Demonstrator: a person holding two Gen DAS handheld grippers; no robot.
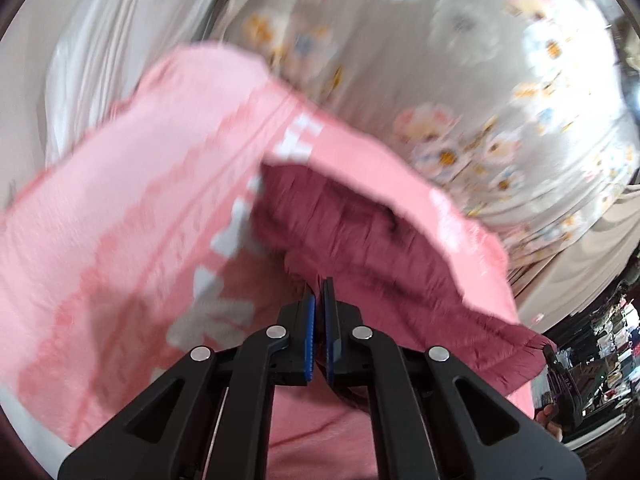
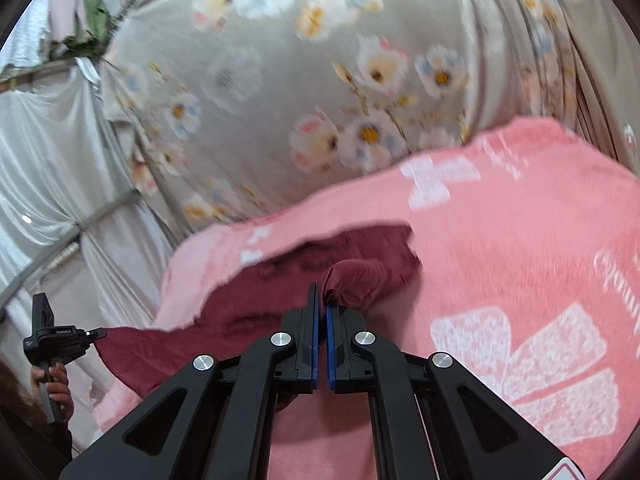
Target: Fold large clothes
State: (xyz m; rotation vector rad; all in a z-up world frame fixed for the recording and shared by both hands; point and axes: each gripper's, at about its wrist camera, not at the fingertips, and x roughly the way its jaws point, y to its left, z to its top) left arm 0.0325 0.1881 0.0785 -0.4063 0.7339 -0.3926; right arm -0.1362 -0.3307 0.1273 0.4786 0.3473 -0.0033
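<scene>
A maroon garment (image 1: 360, 224) hangs stretched between my two grippers above a pink blanket (image 1: 120, 200) with white lettering. In the left wrist view my left gripper (image 1: 319, 292) is shut, with a maroon edge pinched at its blue pads. My right gripper (image 1: 549, 350) shows at the far right, clamped on the cloth's other corner. In the right wrist view my right gripper (image 2: 322, 300) is shut on a bunched fold of the maroon garment (image 2: 248, 304). My left gripper (image 2: 100, 334) holds the far corner at the left, over the pink blanket (image 2: 500, 240). Both views are blurred.
A grey floral fabric (image 2: 280, 80) fills the background behind the blanket, also in the left wrist view as the floral fabric (image 1: 440, 60). White drapes (image 2: 48, 160) hang at the left. A person's hand (image 2: 56, 388) grips the left tool. Cluttered shelves (image 1: 608, 340) stand at the far right.
</scene>
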